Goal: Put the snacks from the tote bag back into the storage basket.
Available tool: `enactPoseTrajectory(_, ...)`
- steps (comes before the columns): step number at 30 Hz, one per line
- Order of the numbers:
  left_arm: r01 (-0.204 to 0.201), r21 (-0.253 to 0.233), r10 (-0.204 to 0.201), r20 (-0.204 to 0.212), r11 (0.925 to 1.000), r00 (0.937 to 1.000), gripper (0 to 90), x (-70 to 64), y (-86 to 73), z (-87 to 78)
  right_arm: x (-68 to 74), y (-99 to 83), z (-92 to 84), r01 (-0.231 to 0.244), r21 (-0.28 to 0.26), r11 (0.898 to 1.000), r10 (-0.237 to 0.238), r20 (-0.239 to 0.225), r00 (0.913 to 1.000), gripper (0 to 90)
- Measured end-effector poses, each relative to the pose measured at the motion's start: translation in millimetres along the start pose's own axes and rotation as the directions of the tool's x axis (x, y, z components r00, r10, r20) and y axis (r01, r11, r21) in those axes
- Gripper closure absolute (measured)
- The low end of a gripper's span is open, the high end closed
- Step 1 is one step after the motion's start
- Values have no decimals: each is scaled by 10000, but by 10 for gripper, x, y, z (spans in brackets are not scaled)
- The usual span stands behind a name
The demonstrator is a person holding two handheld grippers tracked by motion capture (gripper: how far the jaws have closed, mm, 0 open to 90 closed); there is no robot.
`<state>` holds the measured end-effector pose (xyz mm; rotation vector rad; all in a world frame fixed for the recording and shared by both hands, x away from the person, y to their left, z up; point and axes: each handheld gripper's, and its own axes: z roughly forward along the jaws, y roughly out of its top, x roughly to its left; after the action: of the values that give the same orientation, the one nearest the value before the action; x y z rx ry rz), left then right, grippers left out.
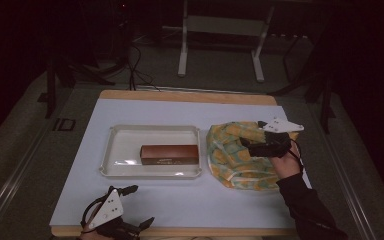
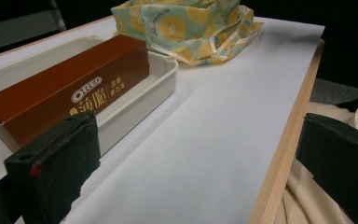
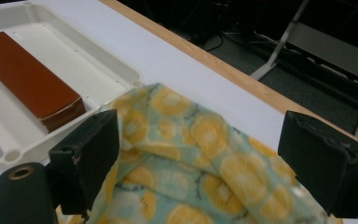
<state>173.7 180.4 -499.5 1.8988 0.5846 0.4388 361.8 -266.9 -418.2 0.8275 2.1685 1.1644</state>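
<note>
A brown Oreo box (image 1: 169, 154) (image 2: 70, 91) (image 3: 28, 81) lies in a white tray (image 1: 125, 150) (image 2: 140, 100) (image 3: 74, 60) near the table's middle. To its right sits a crumpled cloth bag with a lemon print (image 1: 232, 160) (image 2: 186, 25) (image 3: 186, 177). My right gripper (image 1: 252, 138) (image 3: 209, 163) hovers over the bag, open, jaws wide above the fabric with nothing between them. My left gripper (image 1: 139, 206) (image 2: 196, 172) rests at the table's front left edge, open and empty, pointing toward the tray.
A white sheet (image 1: 190, 200) covers the wooden table (image 1: 180, 96). Beyond the far edge stand a metal frame's legs (image 1: 182, 55) and cables on a dark floor. Light fabric of a person's clothing (image 2: 307, 200) shows past the table's front edge.
</note>
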Motion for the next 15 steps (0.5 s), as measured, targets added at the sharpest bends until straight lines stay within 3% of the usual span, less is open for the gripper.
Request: enactPoseTrajectory(15, 9, 7, -9, 11, 10000, 10000, 0, -2, 0, 3, 180, -494, -241, -521, -353, 9980, 550, 857, 9948, 127)
